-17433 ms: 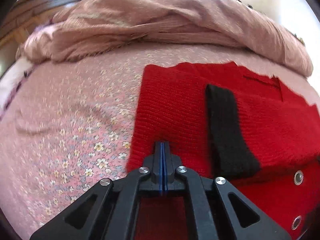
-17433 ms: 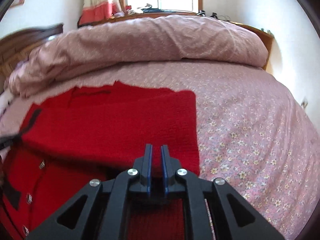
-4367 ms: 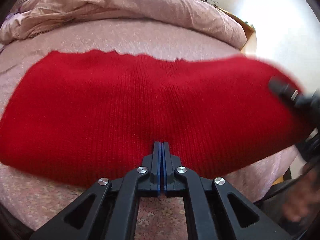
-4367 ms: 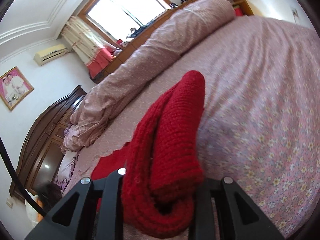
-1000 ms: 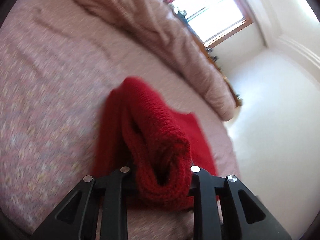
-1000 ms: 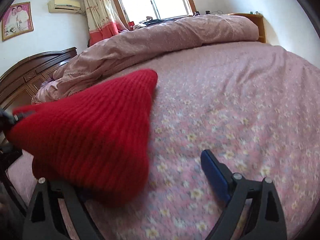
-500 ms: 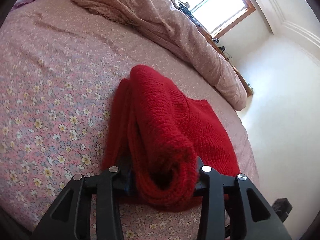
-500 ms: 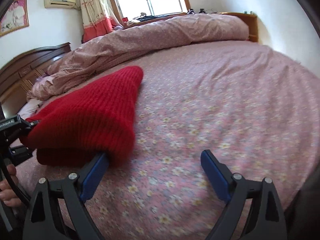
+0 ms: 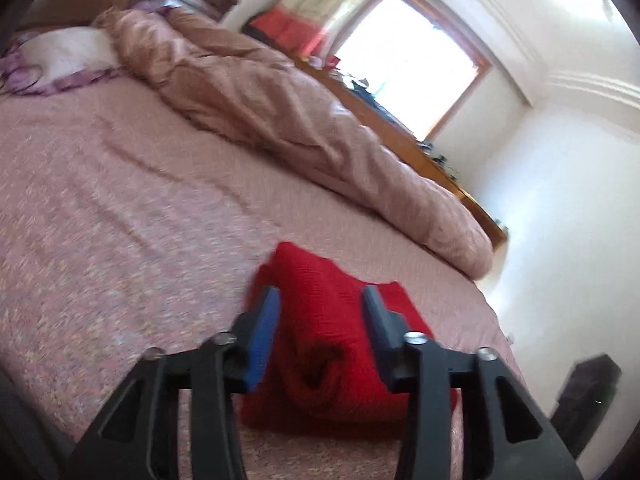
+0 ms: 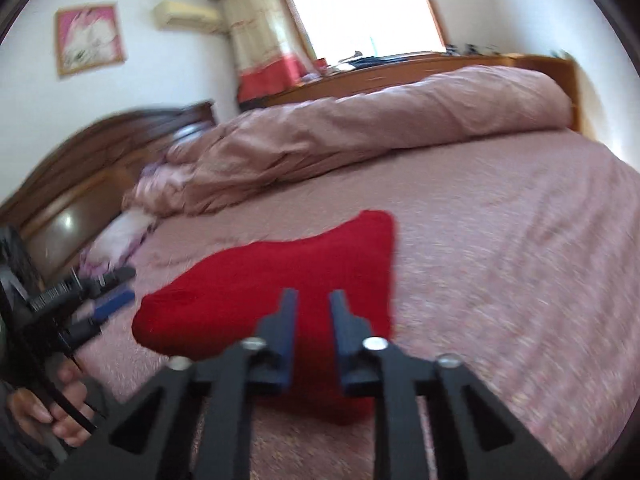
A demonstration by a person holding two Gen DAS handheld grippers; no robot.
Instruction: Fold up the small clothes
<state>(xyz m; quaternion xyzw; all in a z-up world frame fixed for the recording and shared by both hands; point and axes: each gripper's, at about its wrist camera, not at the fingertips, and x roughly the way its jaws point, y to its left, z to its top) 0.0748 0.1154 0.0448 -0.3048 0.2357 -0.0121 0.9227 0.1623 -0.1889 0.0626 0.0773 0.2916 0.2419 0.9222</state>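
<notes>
The folded red knit sweater (image 9: 320, 320) lies as a thick bundle on the pink floral bedsheet (image 9: 120, 240). My left gripper (image 9: 321, 293) hovers just above and behind the sweater's near end. Its jaws are closing, apart and not pressing the knit, which shows past them. In the right wrist view the sweater (image 10: 280, 272) lies flat ahead. My right gripper (image 10: 314, 295) hangs over its near edge; its jaws are closing with a narrow gap and nothing between them. The left gripper (image 10: 108, 296) also shows at the sweater's left end, held by a hand (image 10: 60, 408).
A rolled pink duvet (image 10: 360, 120) runs along the far side of the bed. A dark wooden headboard (image 10: 80, 168) and a pillow (image 9: 68, 52) lie at the head end. The bed's edge meets a white wall (image 9: 560, 240) on the right.
Both grippers have lifted and drawn back from the sweater. The left one let go of the fold it held. The right jaws went from wide apart to nearly together.
</notes>
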